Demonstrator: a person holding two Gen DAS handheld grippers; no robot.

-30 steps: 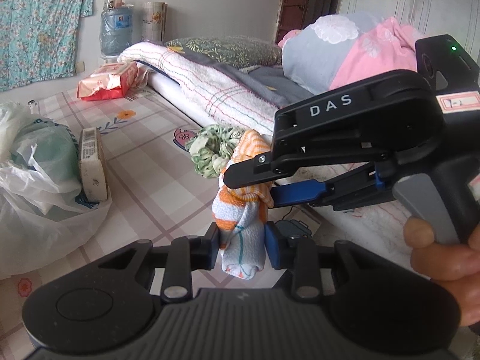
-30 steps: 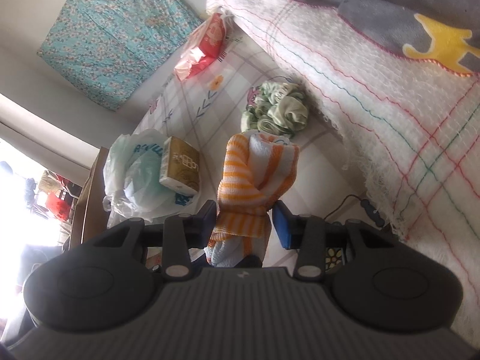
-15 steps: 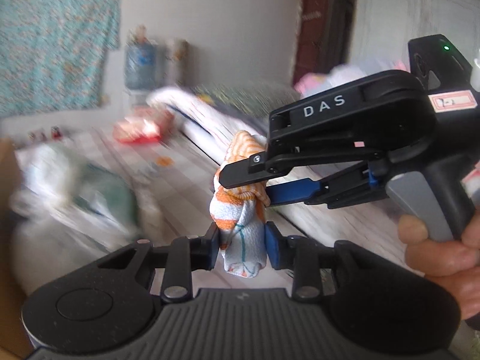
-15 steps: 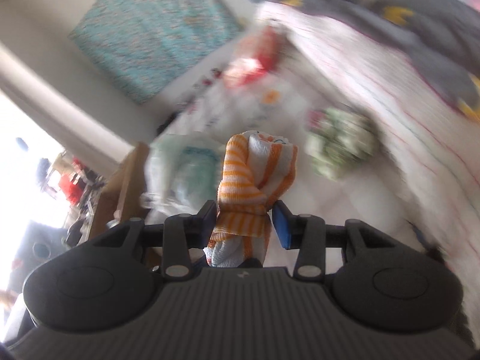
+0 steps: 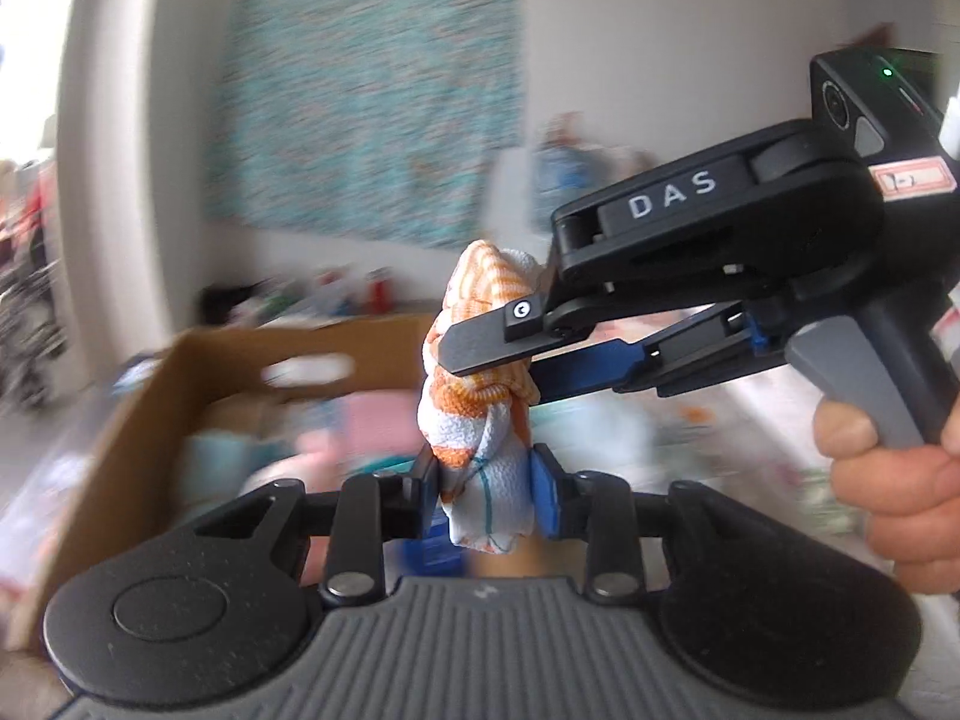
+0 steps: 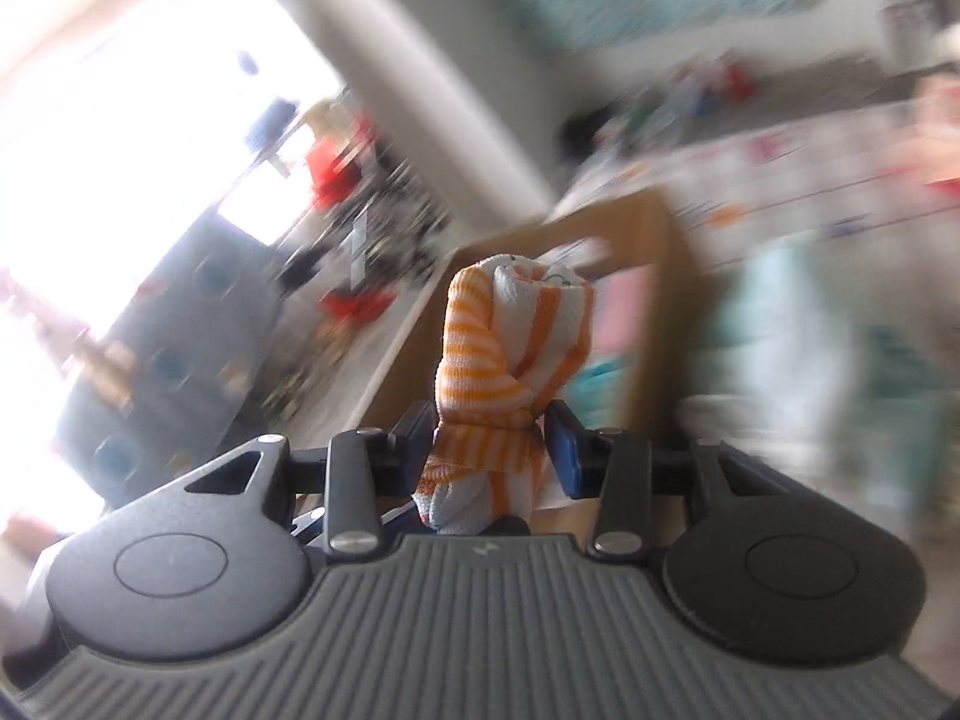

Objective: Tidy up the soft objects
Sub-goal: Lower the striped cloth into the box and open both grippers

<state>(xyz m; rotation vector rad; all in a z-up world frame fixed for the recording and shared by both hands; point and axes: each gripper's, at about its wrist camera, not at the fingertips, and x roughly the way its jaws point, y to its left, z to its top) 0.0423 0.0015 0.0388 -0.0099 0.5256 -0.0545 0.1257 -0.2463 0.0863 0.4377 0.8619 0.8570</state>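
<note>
A rolled orange-and-white striped cloth point(image 5: 480, 420) is held in the air by both grippers. My left gripper point(image 5: 485, 489) is shut on its lower end. My right gripper point(image 6: 493, 441) is shut on its upper part; it also shows in the left wrist view point(image 5: 498, 351), coming in from the right. An open cardboard box point(image 5: 150, 396) with blurred pink and teal soft items inside sits behind and below the cloth; it also shows in the right wrist view point(image 6: 654, 276).
Both views are motion-blurred. A teal patterned cloth point(image 5: 366, 114) hangs on the far wall. A patterned floor mat point(image 6: 810, 192) lies right of the box. A bright doorway with clutter point(image 6: 180, 150) is at the left.
Both grippers, still holding the cloth, have swung left away from the bed and floor items. The cardboard box has come into view behind the cloth.
</note>
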